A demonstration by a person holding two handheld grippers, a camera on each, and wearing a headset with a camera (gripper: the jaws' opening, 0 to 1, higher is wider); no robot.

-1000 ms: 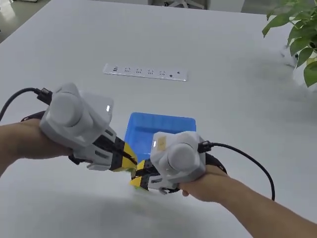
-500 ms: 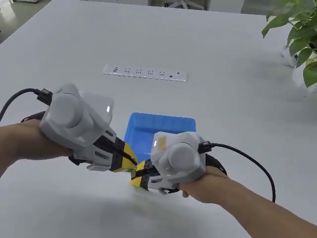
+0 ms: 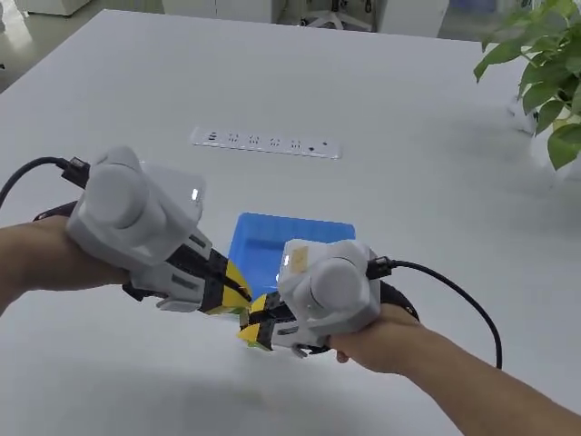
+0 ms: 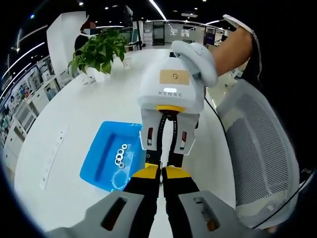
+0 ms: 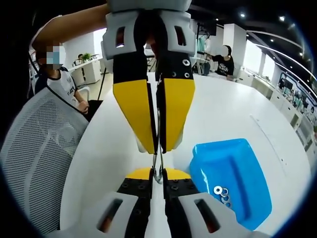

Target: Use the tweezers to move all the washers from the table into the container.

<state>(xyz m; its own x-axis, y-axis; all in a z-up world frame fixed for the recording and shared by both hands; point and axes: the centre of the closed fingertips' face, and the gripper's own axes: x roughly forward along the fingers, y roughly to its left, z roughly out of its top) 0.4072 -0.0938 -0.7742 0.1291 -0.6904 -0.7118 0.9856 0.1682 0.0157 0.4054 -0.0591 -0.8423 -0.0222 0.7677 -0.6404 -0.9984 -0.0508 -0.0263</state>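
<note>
My left fingers [image 4: 146,172]: clamped together on the tweezers [image 5: 157,148].
My right fingers [image 5: 139,173]: closed on the same tweezers' end, tip to tip with left.
Washers [image 5: 221,192]: several inside blue container [image 5: 247,163], toward tabletop's [image 3: 408,154] near edge.

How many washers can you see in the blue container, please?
4 washers, it seems, clustered in a short row on the floor of the blue container; overlap may hide others.
</note>
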